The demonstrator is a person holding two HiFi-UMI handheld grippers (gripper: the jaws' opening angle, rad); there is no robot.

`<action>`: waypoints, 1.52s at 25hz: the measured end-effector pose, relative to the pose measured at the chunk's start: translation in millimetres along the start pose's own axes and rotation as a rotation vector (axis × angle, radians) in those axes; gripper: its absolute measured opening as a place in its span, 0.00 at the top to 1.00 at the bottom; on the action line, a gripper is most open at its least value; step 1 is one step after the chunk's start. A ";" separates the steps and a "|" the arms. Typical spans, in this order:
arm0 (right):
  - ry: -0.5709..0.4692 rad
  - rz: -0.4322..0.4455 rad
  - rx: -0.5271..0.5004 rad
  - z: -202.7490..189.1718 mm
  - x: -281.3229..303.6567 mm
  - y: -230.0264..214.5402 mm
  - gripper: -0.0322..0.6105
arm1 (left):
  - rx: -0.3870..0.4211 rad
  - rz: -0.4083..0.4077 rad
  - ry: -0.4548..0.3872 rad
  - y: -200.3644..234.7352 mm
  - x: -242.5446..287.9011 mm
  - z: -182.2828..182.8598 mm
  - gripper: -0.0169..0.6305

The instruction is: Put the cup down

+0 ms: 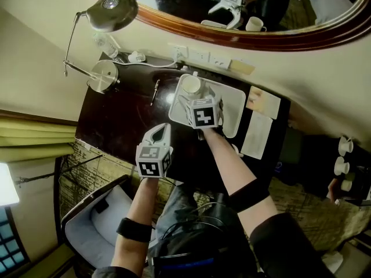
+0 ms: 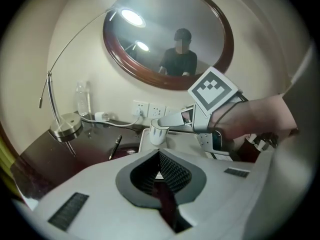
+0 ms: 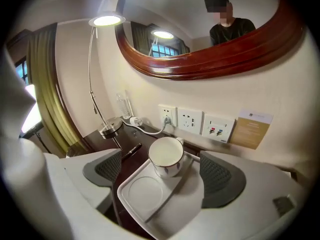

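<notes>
A white cup [image 3: 166, 156] with a thin dark rim stands upright on the white tray [image 3: 150, 209], in its far corner beside a round saucer recess. My right gripper [image 3: 162, 176] is open wide. Its pads [image 3: 220, 179] stand either side of the tray, short of the cup and clear of it. From the head camera the cup [image 1: 191, 86] sits at the tray's [image 1: 232, 106] left end, with the right gripper [image 1: 190, 102] just behind it. My left gripper [image 1: 160, 133] hangs over the dark desk, shut and empty. Its own view shows its jaws [image 2: 161, 171] together and the cup [image 2: 158, 133] beyond.
A desk lamp [image 1: 110, 10] with a round base [image 1: 103, 75] stands at the desk's left end, with a water bottle [image 1: 107, 46] and a pen [image 1: 155, 91] nearby. Wall sockets [image 1: 197, 55] and an oval mirror lie behind the tray. Papers [image 1: 258, 132] lie to its right; a chair [image 1: 98, 219] is below.
</notes>
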State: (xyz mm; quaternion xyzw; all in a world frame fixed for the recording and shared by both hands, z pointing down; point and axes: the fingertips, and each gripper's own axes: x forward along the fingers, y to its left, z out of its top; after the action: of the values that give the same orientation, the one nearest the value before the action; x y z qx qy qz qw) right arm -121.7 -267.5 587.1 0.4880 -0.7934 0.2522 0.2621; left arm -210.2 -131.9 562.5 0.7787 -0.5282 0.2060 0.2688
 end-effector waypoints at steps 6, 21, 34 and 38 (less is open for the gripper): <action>0.035 -0.078 0.052 5.4 39.9 -1.4 0.14 | -0.016 0.007 -0.013 30.4 9.0 -1.1 0.97; 0.162 -0.156 0.090 -5.2 92.4 -9.7 0.21 | -0.062 -0.002 0.018 59.1 12.7 -19.7 0.97; 0.174 -0.142 0.033 -4.6 91.3 -16.4 0.32 | -0.075 0.000 0.039 55.0 15.7 -30.7 0.97; 0.165 -0.120 0.020 -5.0 87.3 -18.7 0.32 | -0.072 0.000 0.039 54.0 14.6 -31.5 0.97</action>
State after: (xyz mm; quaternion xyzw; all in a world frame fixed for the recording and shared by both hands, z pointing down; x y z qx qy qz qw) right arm -137.6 -327.6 651.3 0.5150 -0.7359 0.2832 0.3362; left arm -256.6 -138.3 606.5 0.7642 -0.5300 0.2021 0.3069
